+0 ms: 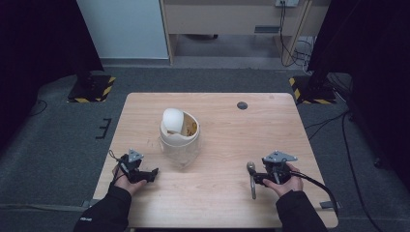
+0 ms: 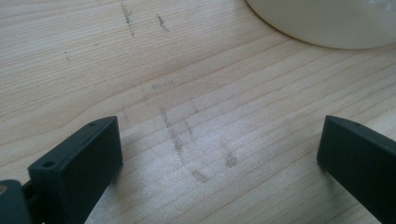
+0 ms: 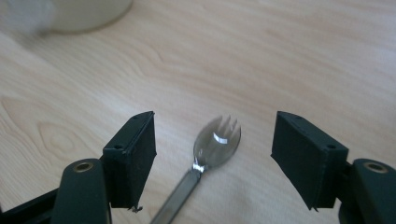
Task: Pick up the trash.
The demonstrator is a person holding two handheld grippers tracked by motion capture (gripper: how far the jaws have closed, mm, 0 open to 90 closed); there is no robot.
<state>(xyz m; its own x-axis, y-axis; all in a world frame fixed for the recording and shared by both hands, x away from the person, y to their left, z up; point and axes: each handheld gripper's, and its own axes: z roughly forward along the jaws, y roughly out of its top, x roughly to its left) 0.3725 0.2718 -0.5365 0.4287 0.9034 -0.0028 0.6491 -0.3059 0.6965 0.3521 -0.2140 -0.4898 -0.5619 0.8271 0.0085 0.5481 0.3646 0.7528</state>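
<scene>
A metal spork [image 3: 218, 140] lies flat on the wooden table [image 1: 232, 130], its tined head pointing away from me in the right gripper view. My right gripper [image 3: 215, 126] is open, one jaw on each side of the spork's head, neither touching it. From above, the spork [image 1: 252, 180] lies just left of that gripper [image 1: 257, 179] near the table's front right. My left gripper [image 1: 153, 173] rests low on the table at the front left, open with only bare wood between its jaws [image 2: 219, 126]. A cream container [image 1: 180, 137] stands mid-table with its round lid [image 1: 172, 118] tipped up and yellowish contents inside.
The container's pale base [image 2: 327, 23] sits just beyond the left gripper's jaws. A small dark round spot [image 1: 242, 105] marks the table's far side. Grey floor surrounds the table, with dark stands at both far corners.
</scene>
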